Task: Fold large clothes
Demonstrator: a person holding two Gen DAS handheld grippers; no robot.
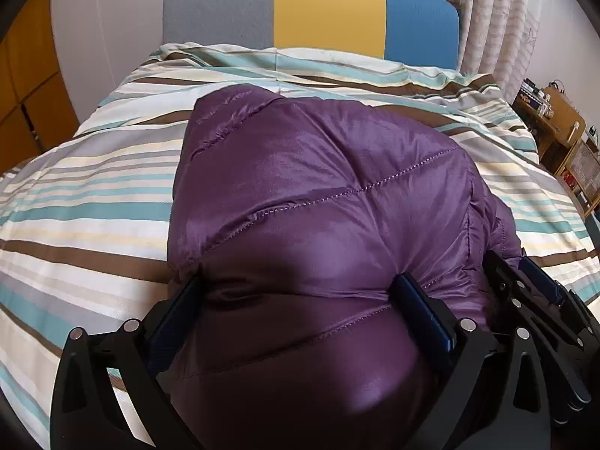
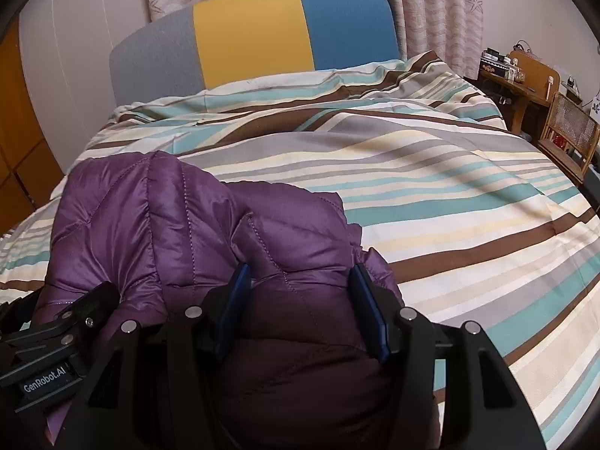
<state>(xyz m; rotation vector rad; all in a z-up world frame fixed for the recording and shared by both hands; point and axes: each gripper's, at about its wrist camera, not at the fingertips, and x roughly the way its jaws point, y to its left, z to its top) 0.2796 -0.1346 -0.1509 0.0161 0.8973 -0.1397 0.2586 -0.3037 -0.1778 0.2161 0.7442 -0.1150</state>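
Grippers [image 1: 296, 292] on jacket [image 1: 318, 172], striped bed [image 1: 93, 202]

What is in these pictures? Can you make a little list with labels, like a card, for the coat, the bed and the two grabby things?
garment: purple quilted jacket, bunched in a puffy heap
lies on: striped duvet on a bed
headboard: grey, yellow and blue panels
left gripper: jacket bulging between its fingers, pads against the fabric
right gripper: jacket between its fingers too
grippers' places: side by side at the jacket's near edge
beside bed: wooden shelves, curtain
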